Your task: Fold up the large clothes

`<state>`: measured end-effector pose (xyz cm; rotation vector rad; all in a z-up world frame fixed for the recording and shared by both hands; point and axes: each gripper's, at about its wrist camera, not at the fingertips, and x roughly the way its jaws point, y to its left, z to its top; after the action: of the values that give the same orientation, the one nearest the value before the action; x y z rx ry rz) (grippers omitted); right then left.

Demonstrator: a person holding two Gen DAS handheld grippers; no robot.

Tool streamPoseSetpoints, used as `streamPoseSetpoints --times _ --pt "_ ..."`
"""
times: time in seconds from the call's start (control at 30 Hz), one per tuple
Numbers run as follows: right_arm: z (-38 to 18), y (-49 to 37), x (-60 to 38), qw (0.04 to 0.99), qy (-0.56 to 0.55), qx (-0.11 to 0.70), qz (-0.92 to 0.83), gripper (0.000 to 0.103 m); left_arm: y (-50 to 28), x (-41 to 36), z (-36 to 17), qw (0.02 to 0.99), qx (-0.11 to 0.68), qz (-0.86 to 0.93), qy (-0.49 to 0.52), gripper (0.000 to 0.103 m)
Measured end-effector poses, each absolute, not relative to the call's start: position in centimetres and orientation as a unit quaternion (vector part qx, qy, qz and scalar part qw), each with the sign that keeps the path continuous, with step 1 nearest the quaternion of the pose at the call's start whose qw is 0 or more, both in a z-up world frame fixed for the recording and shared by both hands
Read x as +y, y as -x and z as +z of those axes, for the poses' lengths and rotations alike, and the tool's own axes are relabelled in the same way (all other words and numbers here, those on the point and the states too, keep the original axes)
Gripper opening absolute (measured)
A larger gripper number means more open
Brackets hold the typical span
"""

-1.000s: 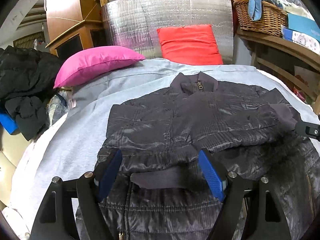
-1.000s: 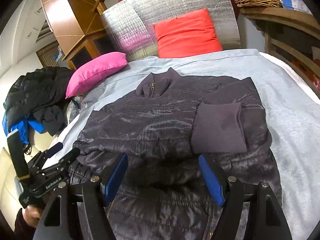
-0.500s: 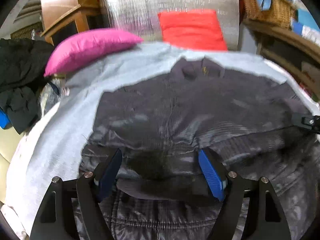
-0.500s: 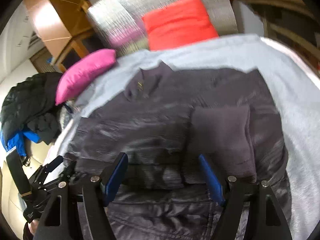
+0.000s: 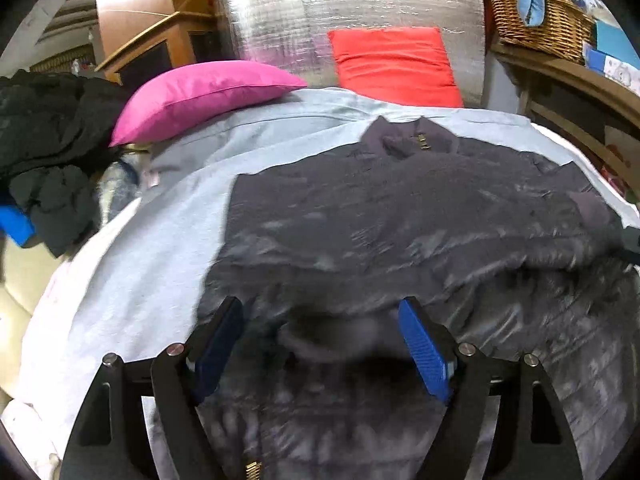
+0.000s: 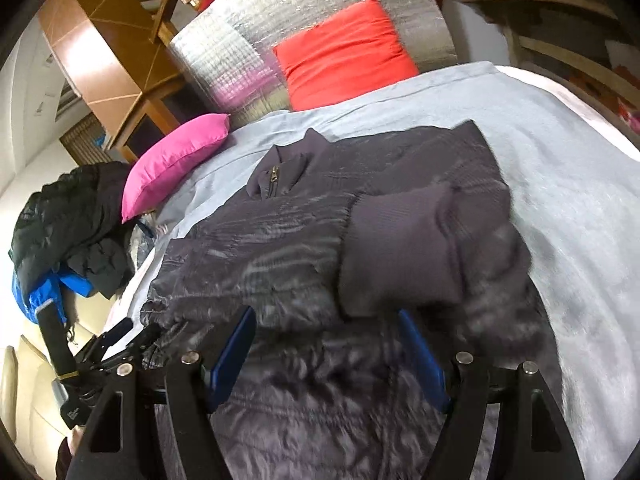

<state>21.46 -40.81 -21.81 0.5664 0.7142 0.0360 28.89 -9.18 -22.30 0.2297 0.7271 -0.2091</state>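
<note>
- We see the dark grey quilted jacket spread on the pale blue bedspread, collar toward the red cushion, both sleeves folded across the chest.
- Our left gripper sits over the jacket's lower half with its blue pads wide apart; one sleeve's knit cuff lies between them, and nothing is pinched.
- Our right gripper is equally wide, jaws straddling quilted fabric just below the other knit cuff; we cannot tell whether the pads touch the cloth.
- In the right wrist view the left gripper shows at the jacket's edge, its tips against the fabric.
- The hem runs out of both views under the grippers.
- Motion blur smears the fabric near the pads, so stitching and folds there are hard to read.
- A pink pillow and a pile of dark clothes lie off to the left.
</note>
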Motion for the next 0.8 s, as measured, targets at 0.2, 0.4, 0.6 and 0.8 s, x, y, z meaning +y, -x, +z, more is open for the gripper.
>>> streamPoseSetpoints --times 0.2,0.4,0.6,0.8 --pt "-20.9 -17.9 -43.4 0.903 -0.287 0.32 -0.003 0.077 -27.9 -4.0 -21.7 0.926 0.354 -0.068 -0.111 0.081" --pt "-23.5 -15.2 -50.3 0.871 -0.367 0.325 -0.035 0.077 -29.7 2.9 -22.6 0.907 0.415 -0.067 -0.024 0.082" --pt "-26.3 -16.8 -54.0 0.842 -0.425 0.332 -0.017 0.077 -33.4 4.1 -24.0 0.884 0.456 -0.102 0.028 0.082" --pt "-27.2 -22.2 -53.3 0.836 -0.408 0.366 0.021 0.077 -37.9 3.1 -25.8 0.848 0.495 -0.152 0.111 0.082"
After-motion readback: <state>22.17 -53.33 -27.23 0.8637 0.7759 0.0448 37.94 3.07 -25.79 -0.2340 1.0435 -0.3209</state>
